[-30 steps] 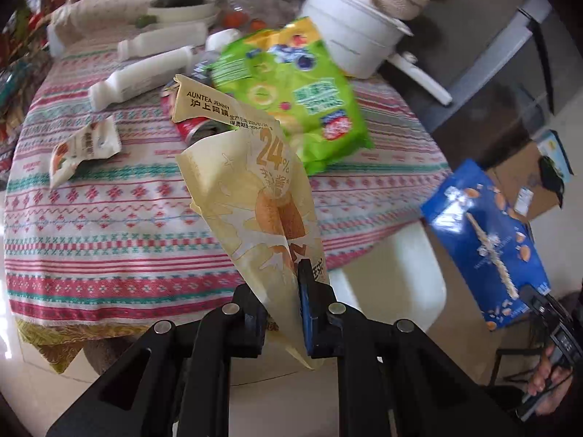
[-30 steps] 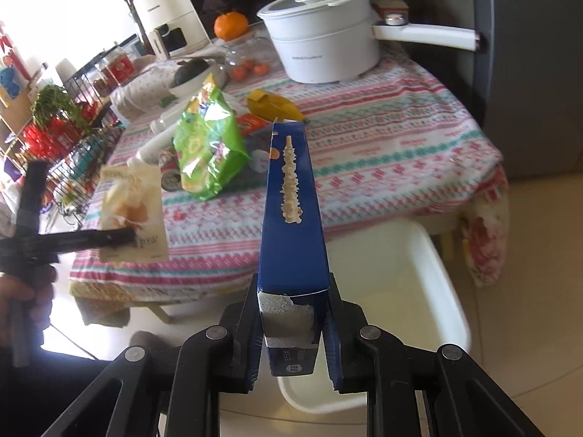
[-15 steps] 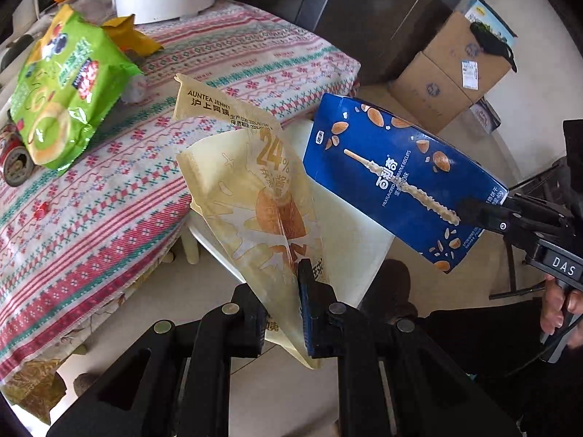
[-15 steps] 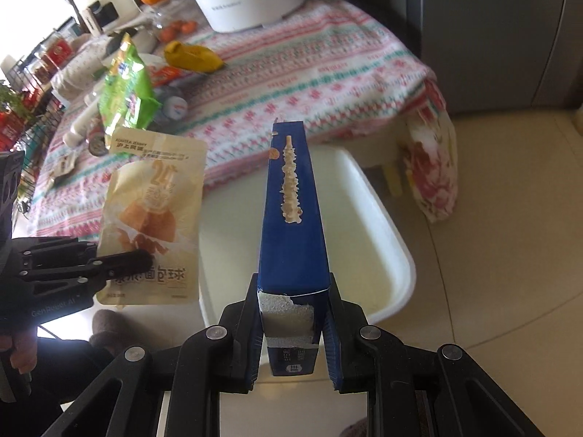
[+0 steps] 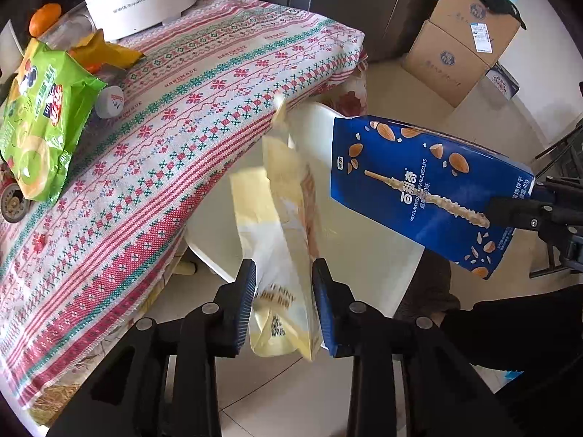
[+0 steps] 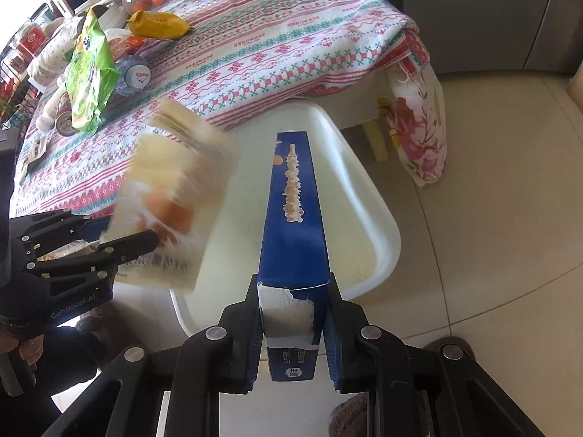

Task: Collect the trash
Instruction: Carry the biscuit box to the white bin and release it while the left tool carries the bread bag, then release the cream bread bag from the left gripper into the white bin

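My left gripper [image 5: 282, 304] has opened since 0.5 s ago: the 2 fingers now stand apart with the yellow bag [image 5: 280, 255] loose between them, where before they pinched it flat. The bag has turned edge-on in the left view and is motion-blurred in the right view, so I cannot tell if it touches either pad. It sits over the near edge of the white bin [image 6: 368, 196], which stands on the floor against the table's [image 5: 189, 109] front edge. My right gripper [image 6: 293, 331] stays clamped on the torn end of the blue box [image 6: 291, 225], held over the bin's middle. The green bag [image 5: 32, 123] lies at the table's left edge, cut off by the frame. The bin's bottom is largely hidden behind both packs.
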{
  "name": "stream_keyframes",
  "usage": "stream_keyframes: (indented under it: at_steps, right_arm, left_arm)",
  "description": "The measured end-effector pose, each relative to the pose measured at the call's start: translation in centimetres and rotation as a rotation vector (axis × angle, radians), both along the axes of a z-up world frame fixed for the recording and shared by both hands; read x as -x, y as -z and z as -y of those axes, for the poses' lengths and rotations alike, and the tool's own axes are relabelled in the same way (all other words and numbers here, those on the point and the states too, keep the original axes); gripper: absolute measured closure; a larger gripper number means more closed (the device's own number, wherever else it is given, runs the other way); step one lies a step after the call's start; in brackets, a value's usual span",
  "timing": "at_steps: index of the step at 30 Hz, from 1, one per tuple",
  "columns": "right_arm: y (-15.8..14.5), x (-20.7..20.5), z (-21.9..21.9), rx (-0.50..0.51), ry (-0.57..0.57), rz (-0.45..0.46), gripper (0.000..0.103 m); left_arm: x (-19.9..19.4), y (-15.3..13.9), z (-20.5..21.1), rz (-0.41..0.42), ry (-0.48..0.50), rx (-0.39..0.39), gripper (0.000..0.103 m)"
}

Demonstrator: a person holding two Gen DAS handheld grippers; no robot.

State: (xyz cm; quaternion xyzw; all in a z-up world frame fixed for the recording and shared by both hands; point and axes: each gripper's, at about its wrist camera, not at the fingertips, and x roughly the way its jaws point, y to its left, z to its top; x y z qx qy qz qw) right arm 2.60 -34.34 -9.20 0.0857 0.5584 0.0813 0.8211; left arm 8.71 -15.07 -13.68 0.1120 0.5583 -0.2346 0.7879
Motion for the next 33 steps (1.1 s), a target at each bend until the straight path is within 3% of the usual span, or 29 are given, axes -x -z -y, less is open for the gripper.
stream_keyframes:
  at_steps: [2,6,9,11,13,18,27,33]
  right_arm:
    - [0.0,0.0,-0.1,-0.001,0.001,-0.001,0.077]
    - [0.0,-0.3,-0.4,-0.002,0.001,-0.004,0.076]
    - [-0.1,-0.6,-0.4,-0.003,0.015,-0.001,0.072]
    - [-0.2,-0.7,-0.3,-0.004,0.028,0.004,0.049]
    - [-0.6,-0.8,-0.3,-0.008,0.045,0.018,0.035]
    - [-1.4,-1.2,-0.9,0.002,0.052,0.045,0.027]
    - [-2.4,-3.2,-4.0,-0.006,0.020,0.076,0.021]
    - [-3.2,-4.9,-6.9,-0.012,-0.016,0.098,0.019]
  left_arm:
    - [0.2,-0.5,-0.1,0.010,0.007,-0.002,0.067]
    - [0.9,-1.9,-0.9,0.050,0.003,-0.002,0.044]
    - [0.9,-2.7,-1.5,0.073,-0.007,0.000,0.037]
    - [0.9,-3.2,-2.1,0.087,-0.025,0.000,0.034]
    - [1.0,-3.6,-2.9,0.099,-0.044,-0.001,0.031]
    - [0.4,-4.5,-5.1,0.108,-0.108,0.008,0.021]
    - [-1.1,-6.3,-11.2,0.129,-0.249,0.038,0.018]
    - [-2.5,-7.4,-16.7,0.176,-0.357,0.006,0.018]
